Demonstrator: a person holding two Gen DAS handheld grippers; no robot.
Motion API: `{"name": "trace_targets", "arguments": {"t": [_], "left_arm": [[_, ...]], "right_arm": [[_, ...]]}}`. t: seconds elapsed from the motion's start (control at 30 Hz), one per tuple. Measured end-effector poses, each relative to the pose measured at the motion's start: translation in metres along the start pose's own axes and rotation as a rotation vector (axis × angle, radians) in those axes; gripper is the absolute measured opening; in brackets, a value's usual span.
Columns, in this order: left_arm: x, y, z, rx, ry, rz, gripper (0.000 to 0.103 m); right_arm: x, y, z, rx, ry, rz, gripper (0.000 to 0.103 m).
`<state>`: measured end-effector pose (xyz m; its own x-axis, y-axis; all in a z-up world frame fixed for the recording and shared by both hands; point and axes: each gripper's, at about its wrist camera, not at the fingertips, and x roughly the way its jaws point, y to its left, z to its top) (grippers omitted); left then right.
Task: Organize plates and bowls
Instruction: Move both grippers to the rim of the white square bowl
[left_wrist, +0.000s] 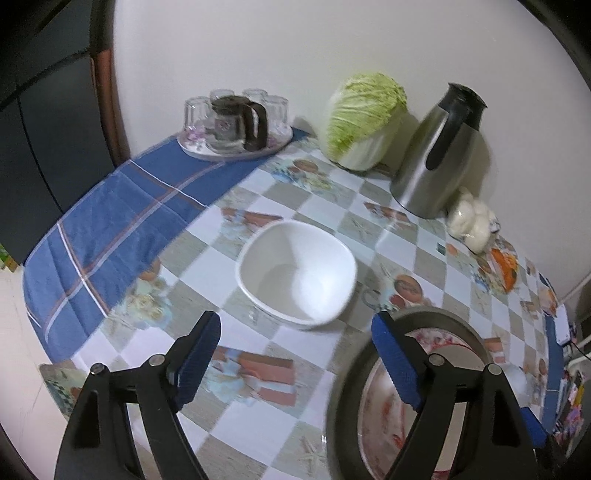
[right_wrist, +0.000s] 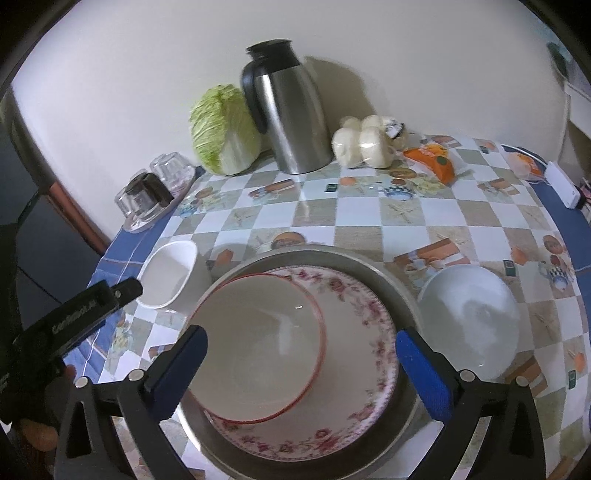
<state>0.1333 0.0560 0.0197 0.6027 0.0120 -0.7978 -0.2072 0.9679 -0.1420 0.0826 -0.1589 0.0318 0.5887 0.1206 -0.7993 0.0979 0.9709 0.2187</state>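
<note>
A white squarish bowl (left_wrist: 295, 273) stands empty on the chequered tablecloth, just ahead of my left gripper (left_wrist: 295, 325), which is open with nothing between its blue pads. At lower right is a grey metal tray (left_wrist: 436, 317). In the right wrist view that tray (right_wrist: 388, 273) holds a floral plate (right_wrist: 354, 332) with a red-rimmed bowl (right_wrist: 258, 343) resting on it. My right gripper (right_wrist: 300, 334) hangs wide open over that bowl, pads apart from it. A white round bowl (right_wrist: 469, 317) sits to the tray's right, and the squarish bowl (right_wrist: 166, 273) to its left.
Along the wall stand a cabbage (right_wrist: 225, 129), a steel thermos jug (right_wrist: 291, 110), a bag of white buns (right_wrist: 362, 142) and an orange packet (right_wrist: 436, 158). A tray of glasses with a glass jug (left_wrist: 236, 125) sits on the blue cloth (left_wrist: 110, 221). A gloved hand (right_wrist: 33, 369) holds the left gripper.
</note>
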Motion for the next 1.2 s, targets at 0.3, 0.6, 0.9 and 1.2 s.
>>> {"name": "trace_targets", "arguments": {"t": [0.3, 0.6, 0.9, 1.2], "left_arm": [[0.002, 0.032, 0.008, -0.054, -0.022, 0.045, 0.096], [0.006, 0.062, 0.012, -0.099, -0.02, 0.073, 0.096], [0.014, 0.077, 0.012, -0.104, -0.004, 0.082, 0.096], [0.022, 0.08, 0.014, -0.09, 0.009, 0.061, 0.096]], "right_arm": [[0.002, 0.032, -0.007, -0.05, 0.006, 0.035, 0.103], [0.012, 0.066, -0.014, -0.102, 0.027, 0.069, 0.103], [0.024, 0.084, -0.015, -0.108, 0.039, 0.071, 0.103], [0.03, 0.09, -0.013, -0.083, 0.032, 0.072, 0.103]]}}
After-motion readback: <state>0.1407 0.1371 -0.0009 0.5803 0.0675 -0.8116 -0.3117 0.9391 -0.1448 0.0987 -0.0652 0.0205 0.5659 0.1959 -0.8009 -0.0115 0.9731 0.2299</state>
